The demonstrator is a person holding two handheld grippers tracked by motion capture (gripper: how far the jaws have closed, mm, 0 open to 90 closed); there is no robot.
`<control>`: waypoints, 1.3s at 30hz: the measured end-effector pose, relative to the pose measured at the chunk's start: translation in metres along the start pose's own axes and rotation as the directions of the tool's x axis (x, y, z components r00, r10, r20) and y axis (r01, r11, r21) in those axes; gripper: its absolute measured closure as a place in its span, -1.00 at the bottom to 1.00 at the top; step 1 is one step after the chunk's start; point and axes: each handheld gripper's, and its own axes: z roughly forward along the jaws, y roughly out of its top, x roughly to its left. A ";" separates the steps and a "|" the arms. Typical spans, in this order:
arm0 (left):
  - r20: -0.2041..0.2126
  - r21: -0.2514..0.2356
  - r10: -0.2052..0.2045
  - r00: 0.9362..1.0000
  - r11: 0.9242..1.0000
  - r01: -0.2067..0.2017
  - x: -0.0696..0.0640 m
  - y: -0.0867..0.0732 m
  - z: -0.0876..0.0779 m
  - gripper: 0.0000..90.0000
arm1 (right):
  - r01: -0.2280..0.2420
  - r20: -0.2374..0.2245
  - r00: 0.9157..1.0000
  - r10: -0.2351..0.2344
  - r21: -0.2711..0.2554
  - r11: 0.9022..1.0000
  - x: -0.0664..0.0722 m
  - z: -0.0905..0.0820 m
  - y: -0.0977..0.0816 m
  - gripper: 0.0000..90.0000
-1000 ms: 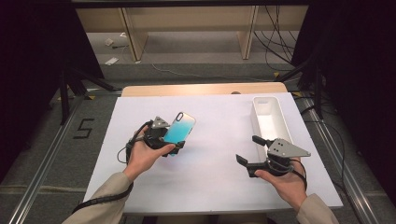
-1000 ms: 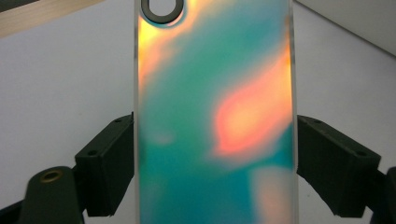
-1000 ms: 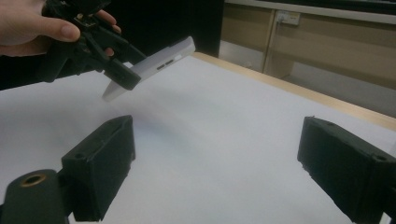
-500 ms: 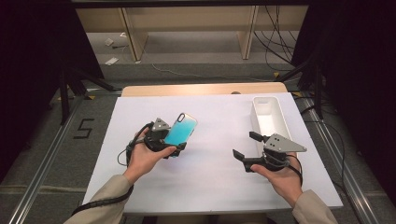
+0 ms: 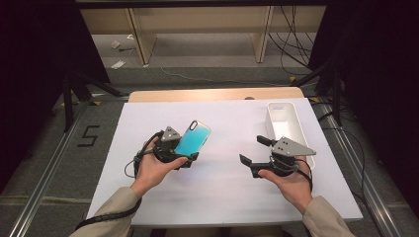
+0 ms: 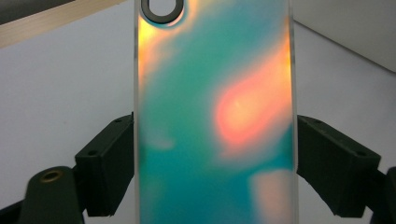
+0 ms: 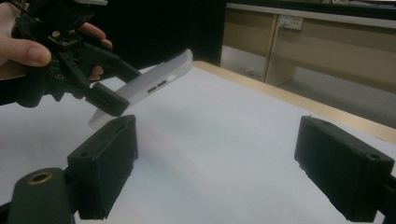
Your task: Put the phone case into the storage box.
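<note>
phone case clamped at left, right jaws wide and empty

at the left, the left gripper [image 5: 187, 148] holds an iridescent teal-and-orange phone case [image 5: 192, 139] by its two long edges, the jaws pressed flat against its sides. in the left gripper view the case [image 6: 215, 116] runs up between the jaws with its camera cutout at the far end. the right gripper view shows the case [image 7: 149, 86] tilted, its far end raised off the white table [image 5: 222, 182].

between the hands lies a broad bare stretch of table, with nothing in it.

at the right, the right gripper [image 5: 254, 152] has its jaws well apart with nothing between them, pointing left toward the case but well apart from it. just behind it a white tray [image 5: 291, 121] lies lengthwise near the table's right edge, its near end beside the gripper's grey plate. the table's wooden far edge [image 5: 212, 94] shows beyond the white top.
</note>
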 end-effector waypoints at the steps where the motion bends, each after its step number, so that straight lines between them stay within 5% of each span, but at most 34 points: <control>1: 0.001 -0.003 0.002 1.000 1.000 -0.002 0.000 0.000 0.000 -0.62 | 0.000 0.000 1.000 0.000 -0.002 1.000 0.000 0.001 0.000 -0.68; 39: 0.026 -0.017 0.038 0.999 0.999 -0.037 -0.017 0.002 0.001 -0.62 | -0.020 -0.027 0.999 0.019 -0.016 1.000 0.002 0.044 0.022 -0.65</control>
